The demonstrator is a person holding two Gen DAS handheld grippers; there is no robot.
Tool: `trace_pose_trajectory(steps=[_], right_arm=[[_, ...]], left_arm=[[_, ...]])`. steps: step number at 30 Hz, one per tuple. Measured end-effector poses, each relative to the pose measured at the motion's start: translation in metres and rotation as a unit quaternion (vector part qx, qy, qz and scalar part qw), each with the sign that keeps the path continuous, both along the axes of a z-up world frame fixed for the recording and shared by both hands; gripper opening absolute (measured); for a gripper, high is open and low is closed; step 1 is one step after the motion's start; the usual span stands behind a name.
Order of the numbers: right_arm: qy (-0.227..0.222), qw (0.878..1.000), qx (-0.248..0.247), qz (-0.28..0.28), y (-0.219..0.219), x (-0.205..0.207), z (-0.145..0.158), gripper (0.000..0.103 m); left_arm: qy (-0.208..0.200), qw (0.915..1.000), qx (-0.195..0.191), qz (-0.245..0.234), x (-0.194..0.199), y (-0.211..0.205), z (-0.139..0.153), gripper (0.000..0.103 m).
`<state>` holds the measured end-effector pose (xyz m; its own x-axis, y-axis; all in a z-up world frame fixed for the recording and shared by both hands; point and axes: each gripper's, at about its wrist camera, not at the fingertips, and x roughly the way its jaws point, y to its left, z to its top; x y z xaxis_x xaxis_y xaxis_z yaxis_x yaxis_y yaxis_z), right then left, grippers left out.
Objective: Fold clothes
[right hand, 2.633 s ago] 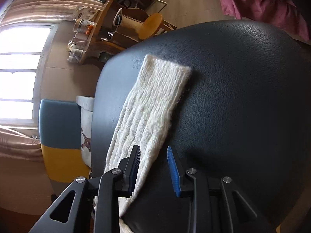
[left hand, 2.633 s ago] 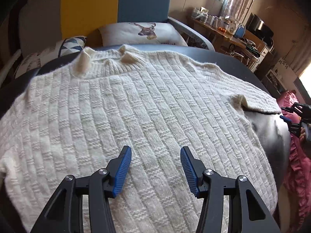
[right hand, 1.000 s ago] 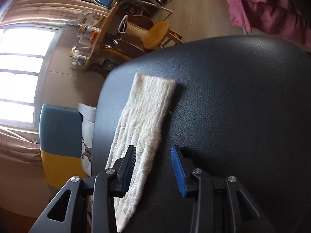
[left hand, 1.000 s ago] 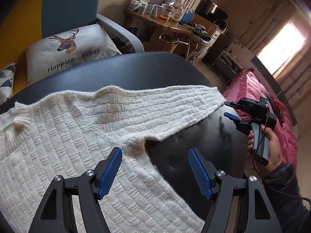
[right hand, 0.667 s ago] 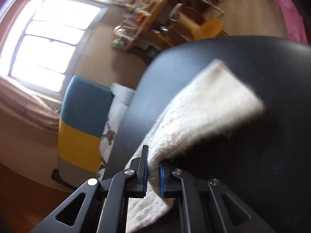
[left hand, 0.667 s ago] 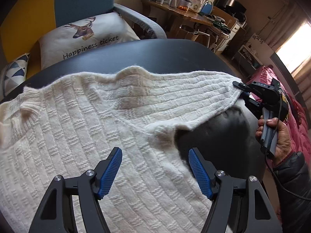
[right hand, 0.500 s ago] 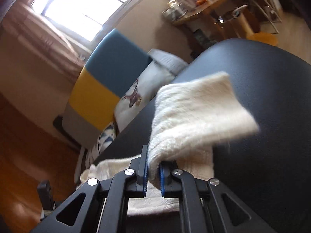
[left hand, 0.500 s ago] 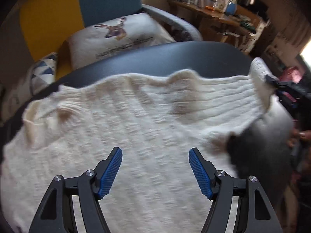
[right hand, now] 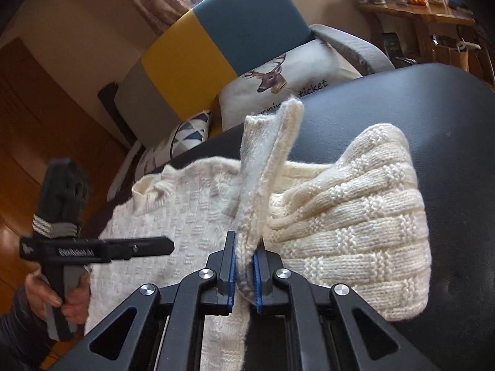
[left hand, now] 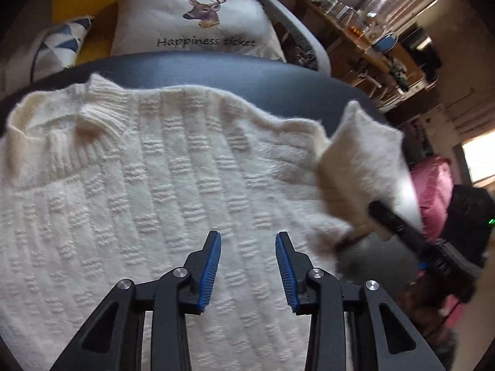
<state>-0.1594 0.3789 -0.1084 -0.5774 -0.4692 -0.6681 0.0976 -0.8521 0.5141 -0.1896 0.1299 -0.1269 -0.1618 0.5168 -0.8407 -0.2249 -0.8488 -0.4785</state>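
Since a moment ago your right gripper has lifted the sweater's right sleeve off the black padded leather surface and swung it inward, so the cuff that lay flat and stretched out now stands up in the air above the cream chunky-knit sweater. Its blue pads are pressed together on the knit, pinching the sleeve edge, and the rest of the sleeve bulges in a loose roll just beside them. From the left wrist view that raised cuff now hangs over the sweater's right shoulder rather than trailing off to the side.

Your left gripper hovers low over the sweater's chest with its fingers spread wide and nothing between them.

The sweater lies face up on the leather surface, collar toward the white deer-print cushion. The sleeve fold looks half done: you likely need to carry the cuff across the chest and lay it flat before releasing.
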Motion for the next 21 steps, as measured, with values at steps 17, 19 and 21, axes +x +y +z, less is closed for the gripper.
trace_pose_trajectory(steps=[17,19,21], right_arm=[[0.002,0.957,0.25,0.15,-0.116,0.022,-0.026,0.01],[0.004,0.955,0.255,0.152,-0.118,0.023,-0.027,0.011],[0.006,0.953,0.261,0.154,-0.121,0.024,-0.027,0.011]], left_arm=[[-0.171,0.9623,0.187,0.1,-0.022,-0.057,-0.029,0.058],[-0.174,0.9604,0.194,0.099,-0.021,-0.056,-0.028,0.058],[-0.179,0.956,0.21,0.099,-0.021,-0.053,-0.027,0.058]])
